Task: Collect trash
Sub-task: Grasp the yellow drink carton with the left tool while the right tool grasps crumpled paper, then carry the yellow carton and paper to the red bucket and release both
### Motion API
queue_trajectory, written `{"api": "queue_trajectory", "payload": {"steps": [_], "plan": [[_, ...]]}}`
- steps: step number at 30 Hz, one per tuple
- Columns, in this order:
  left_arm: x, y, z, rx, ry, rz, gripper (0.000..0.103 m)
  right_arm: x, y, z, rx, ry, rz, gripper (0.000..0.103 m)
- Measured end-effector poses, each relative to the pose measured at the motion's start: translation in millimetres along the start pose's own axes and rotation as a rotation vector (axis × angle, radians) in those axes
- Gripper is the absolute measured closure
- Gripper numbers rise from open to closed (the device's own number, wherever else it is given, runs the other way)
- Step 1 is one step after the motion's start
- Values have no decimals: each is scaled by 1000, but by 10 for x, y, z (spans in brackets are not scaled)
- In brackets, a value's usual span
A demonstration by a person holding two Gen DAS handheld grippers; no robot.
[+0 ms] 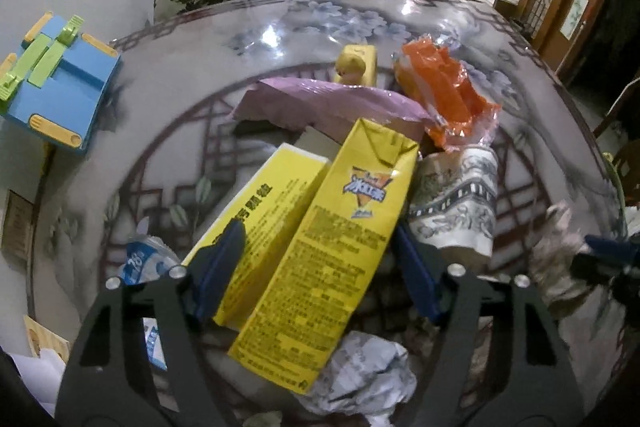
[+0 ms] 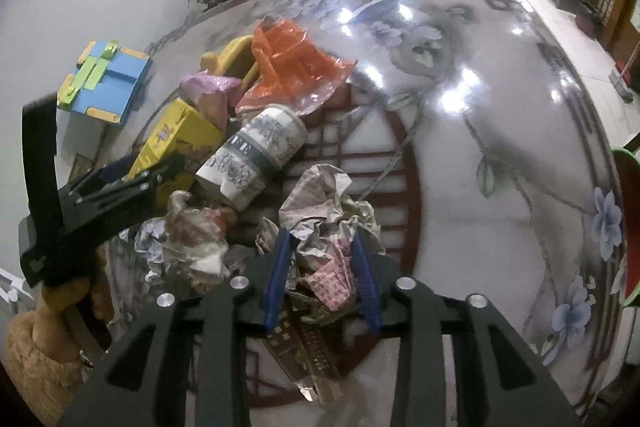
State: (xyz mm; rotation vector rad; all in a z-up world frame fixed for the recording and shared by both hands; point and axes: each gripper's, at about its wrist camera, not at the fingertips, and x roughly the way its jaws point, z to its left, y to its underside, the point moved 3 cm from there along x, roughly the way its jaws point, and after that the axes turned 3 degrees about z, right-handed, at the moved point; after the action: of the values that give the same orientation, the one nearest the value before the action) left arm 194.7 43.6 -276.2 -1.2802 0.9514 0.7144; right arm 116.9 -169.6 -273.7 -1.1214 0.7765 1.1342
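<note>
The left hand-held gripper (image 1: 316, 275), tilted steeply down, straddles the yellow carton (image 1: 340, 227), fingers spread.

Both cameras sit on the grippers and look steeply down along the fingers at a glossy table (image 1: 304, 23), from close above a trash pile. The left wrist view is nearest to a yellow carton (image 1: 340, 239). The right wrist view looks from further right, over crumpled paper (image 2: 328, 211). Both views share the carton (image 2: 176, 139), a paper cup (image 1: 456, 203) (image 2: 256, 155), an orange bag (image 1: 444, 87) (image 2: 296, 63) and a blue stool (image 1: 60, 83) (image 2: 108, 83).
</note>
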Motion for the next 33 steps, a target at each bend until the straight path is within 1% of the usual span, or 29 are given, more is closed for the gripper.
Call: {"api": "queue_trajectory", "payload": {"steps": [1, 4, 5, 6, 9, 10, 11, 12, 13, 14, 15, 19, 21, 25, 29, 31, 32, 33], "plan": [[3, -8, 0, 2, 3, 0, 27, 18, 5, 0, 0, 2, 4, 65], [31, -24, -43, 14, 19, 1, 16, 56, 7, -10, 4, 14, 8, 51], [38, -20, -62, 17, 25, 1, 12, 63, 6, -15, 7, 16, 7, 44], [59, -25, -81, 24, 26, 1, 12, 69, 2, -14, 9, 15, 7, 40], [80, -36, -102, 23, 23, -1, 12, 100, -5, 11, 5, 2, 21, 34], [82, -52, -93, 16, 28, -1, 14, 109, -6, 20, 3, -1, 25, 33], [75, -60, -83, 9, 34, -1, 23, 121, -5, 27, 1, -2, 29, 33], [68, -75, -69, 6, 33, -2, 30, 132, -5, 30, 0, -2, 30, 32], [63, -87, -64, 10, 25, -4, 40, 141, -5, 34, 0, -1, 31, 32], [57, -100, -56, 13, 29, -7, 46, 154, -7, 32, 2, 1, 32, 32], [38, -105, -53, 15, 35, -12, 48, 160, -8, 30, 5, 3, 32, 32], [-49, -99, -36, 7, 39, -26, 66, 149, -21, 22, 13, 6, 22, 32], [-159, -86, 0, -28, 63, -38, 67, 129, -29, 13, 13, 1, 16, 32], [-434, -80, 1, -55, 95, -87, 67, 123, -32, 2, 14, -3, 16, 32], [-729, -78, 12, -96, 126, -134, 67, 173, 12, 28, -17, 13, 48, 34], [-841, -69, -18, -105, 141, -142, 67, 201, 34, 36, -20, 0, 60, 46], [-899, -45, -58, -106, 144, -145, 67, 173, 40, 31, -5, -11, 54, 53], [-933, -37, -78, -107, 148, -146, 67, 136, 42, 33, -2, -9, 42, 58]]}}
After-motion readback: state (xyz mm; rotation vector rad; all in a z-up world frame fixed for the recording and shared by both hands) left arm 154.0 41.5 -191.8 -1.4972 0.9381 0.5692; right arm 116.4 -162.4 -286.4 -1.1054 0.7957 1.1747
